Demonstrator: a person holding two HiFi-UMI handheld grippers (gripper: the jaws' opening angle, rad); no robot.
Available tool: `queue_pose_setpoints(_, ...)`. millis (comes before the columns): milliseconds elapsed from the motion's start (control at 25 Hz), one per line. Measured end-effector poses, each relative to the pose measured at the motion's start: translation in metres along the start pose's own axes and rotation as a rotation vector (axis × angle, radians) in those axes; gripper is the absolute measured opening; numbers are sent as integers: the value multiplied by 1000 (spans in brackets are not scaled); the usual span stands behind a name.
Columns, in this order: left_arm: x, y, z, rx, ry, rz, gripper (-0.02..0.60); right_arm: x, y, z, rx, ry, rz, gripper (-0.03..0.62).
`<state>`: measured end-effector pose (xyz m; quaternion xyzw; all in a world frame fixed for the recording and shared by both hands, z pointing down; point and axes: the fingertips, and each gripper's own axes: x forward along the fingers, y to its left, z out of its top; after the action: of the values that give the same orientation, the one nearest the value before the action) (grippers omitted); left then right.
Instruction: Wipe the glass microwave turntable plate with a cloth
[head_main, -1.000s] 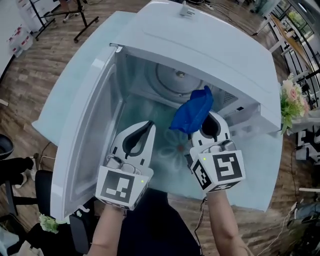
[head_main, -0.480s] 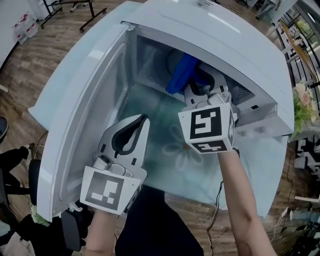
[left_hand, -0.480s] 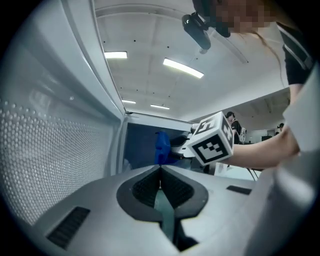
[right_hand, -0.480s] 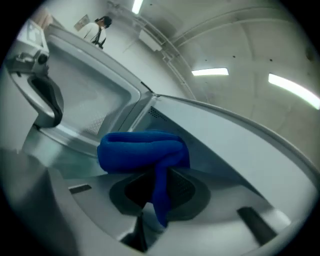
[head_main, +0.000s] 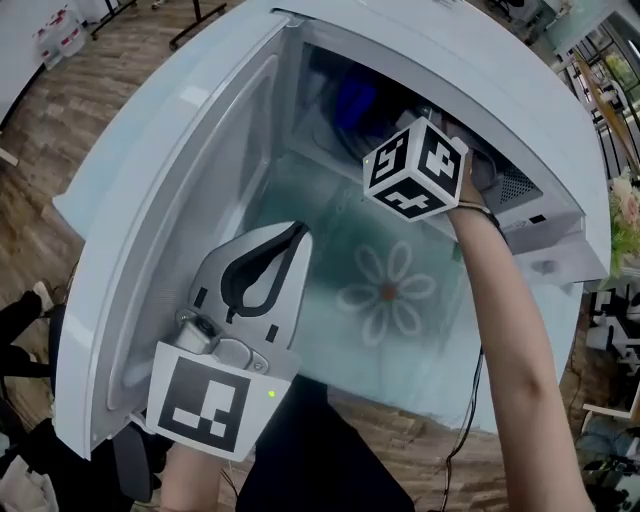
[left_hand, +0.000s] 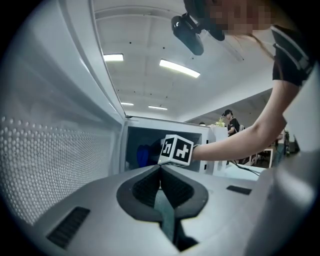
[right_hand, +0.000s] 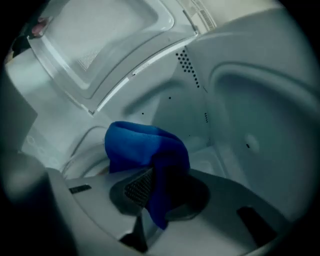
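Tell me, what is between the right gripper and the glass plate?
The blue cloth, pinched in the right gripper jaws and bulging toward the glass plate; the right gripper view shows it.

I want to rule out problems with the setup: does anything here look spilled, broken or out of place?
Nothing stands out. The microwave door is open; the right gripper is inside, shut on the bunched blue cloth; the left gripper is shut and empty outside.

The right gripper (right_hand: 150, 192) has advanced from in front of the microwave (head_main: 470, 70) into its cavity, carrying the blue cloth (head_main: 352, 98) clamped in its jaws. The cloth, previously outside above the table, is now deep inside. The right forearm (head_main: 505, 310) now extends toward the opening. Only the marker cube (head_main: 414, 168) remains outside.
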<state>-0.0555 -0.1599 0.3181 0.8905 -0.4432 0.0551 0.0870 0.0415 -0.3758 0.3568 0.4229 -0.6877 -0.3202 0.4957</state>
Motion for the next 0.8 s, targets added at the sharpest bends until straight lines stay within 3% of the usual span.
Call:
queue_pose_setpoints(600, 22, -2, -12, 19, 0, -26, 5, 61, -21, -29, -50, 80, -87, 49)
queue_pose_setpoints(800, 23, -1, -15, 51, 13, -33, 5, 77, -16, -29, -184, 126, -40, 49)
